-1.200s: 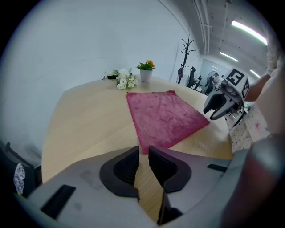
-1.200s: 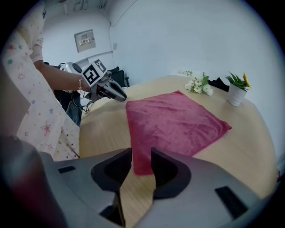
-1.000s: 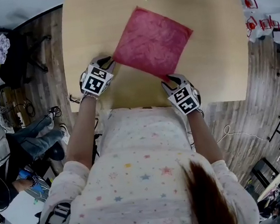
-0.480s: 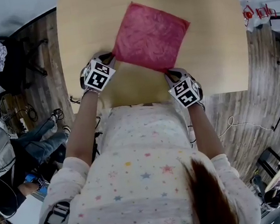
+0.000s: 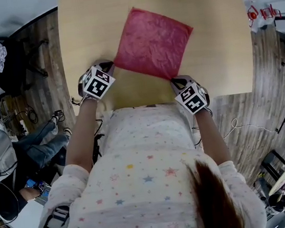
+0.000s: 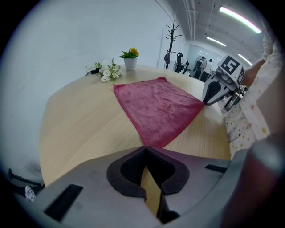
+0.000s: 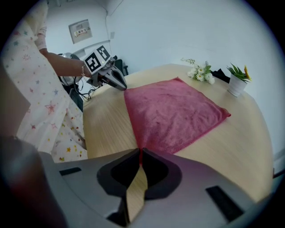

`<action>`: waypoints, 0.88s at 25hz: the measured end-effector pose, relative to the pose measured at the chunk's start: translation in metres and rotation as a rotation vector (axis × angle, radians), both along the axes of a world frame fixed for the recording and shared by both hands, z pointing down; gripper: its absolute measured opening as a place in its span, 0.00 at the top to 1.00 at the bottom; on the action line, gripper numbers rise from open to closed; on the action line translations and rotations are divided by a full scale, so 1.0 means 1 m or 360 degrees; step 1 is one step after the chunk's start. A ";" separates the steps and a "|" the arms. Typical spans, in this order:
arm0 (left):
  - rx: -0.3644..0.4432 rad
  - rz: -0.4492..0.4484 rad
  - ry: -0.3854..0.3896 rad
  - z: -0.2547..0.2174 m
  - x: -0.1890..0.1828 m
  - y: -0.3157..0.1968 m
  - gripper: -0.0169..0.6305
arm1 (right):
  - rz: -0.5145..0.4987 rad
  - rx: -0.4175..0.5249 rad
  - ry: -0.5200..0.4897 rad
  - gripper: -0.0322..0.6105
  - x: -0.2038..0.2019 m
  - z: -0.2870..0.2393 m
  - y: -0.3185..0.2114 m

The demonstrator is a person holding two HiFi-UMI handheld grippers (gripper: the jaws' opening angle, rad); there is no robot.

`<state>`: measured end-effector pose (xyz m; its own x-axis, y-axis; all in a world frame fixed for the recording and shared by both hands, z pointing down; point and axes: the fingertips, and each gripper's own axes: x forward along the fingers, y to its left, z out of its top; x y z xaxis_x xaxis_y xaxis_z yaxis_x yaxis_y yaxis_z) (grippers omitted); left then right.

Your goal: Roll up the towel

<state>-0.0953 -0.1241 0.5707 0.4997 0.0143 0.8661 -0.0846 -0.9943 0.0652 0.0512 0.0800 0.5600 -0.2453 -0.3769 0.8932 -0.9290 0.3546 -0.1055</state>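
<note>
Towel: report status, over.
Left tongs shut on one towel corner. Right tongs shut on the adjacent corner. Towel flat on table, not yet rolled. Flowers and pot at far edge, apart from it.

Pale top (image 5: 144,167) — pastel stars

Both forearms reach toward 12 o'clock. The left tool (image 5: 109,66) points to 1 o'clock and the right tool (image 5: 176,81) to 11 o'clock. Each has its jaws pinched on a towel (image 5: 152,42) corner.
</note>
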 end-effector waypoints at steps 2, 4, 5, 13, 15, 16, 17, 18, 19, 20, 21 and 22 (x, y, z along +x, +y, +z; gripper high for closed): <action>-0.0009 -0.0002 -0.0024 0.001 -0.008 0.007 0.95 | -0.0029 -0.0035 -0.0006 0.92 -0.002 0.001 0.008; -0.0040 -0.0025 -0.0028 0.002 -0.015 0.013 0.95 | -0.0040 -0.0058 -0.0025 0.92 -0.002 0.002 0.015; -0.0053 -0.0039 -0.0025 0.002 -0.017 0.014 0.95 | -0.0041 -0.0062 -0.0033 0.92 -0.002 0.002 0.016; -0.0078 0.0008 0.0067 -0.004 -0.011 0.025 0.95 | -0.0053 -0.0065 -0.0045 0.92 0.000 0.002 0.018; -0.0088 -0.0006 0.0082 -0.006 -0.009 0.024 0.95 | -0.0052 -0.0061 -0.0056 0.92 -0.002 0.001 0.017; -0.0102 -0.0015 0.0088 -0.006 -0.007 0.024 0.95 | -0.0052 -0.0062 -0.0060 0.92 -0.003 0.001 0.017; -0.0119 -0.0021 0.0090 -0.007 -0.006 0.025 0.95 | -0.0053 -0.0065 -0.0061 0.92 -0.004 0.001 0.017; -0.0130 -0.0021 0.0088 -0.007 -0.004 0.026 0.95 | -0.0054 -0.0067 -0.0061 0.92 -0.004 0.001 0.016; -0.0132 -0.0011 0.0084 -0.007 -0.003 0.027 0.95 | -0.0054 -0.0067 -0.0060 0.92 -0.004 0.001 0.016; -0.0125 0.0004 0.0073 -0.006 -0.002 0.029 0.95 | -0.0055 -0.0066 -0.0060 0.92 -0.004 0.001 0.017; -0.0111 0.0017 0.0057 -0.004 -0.001 0.030 0.95 | -0.0056 -0.0064 -0.0060 0.92 -0.004 0.002 0.017; -0.0093 0.0026 0.0040 -0.001 -0.001 0.031 0.95 | -0.0057 -0.0065 -0.0059 0.92 -0.004 0.003 0.018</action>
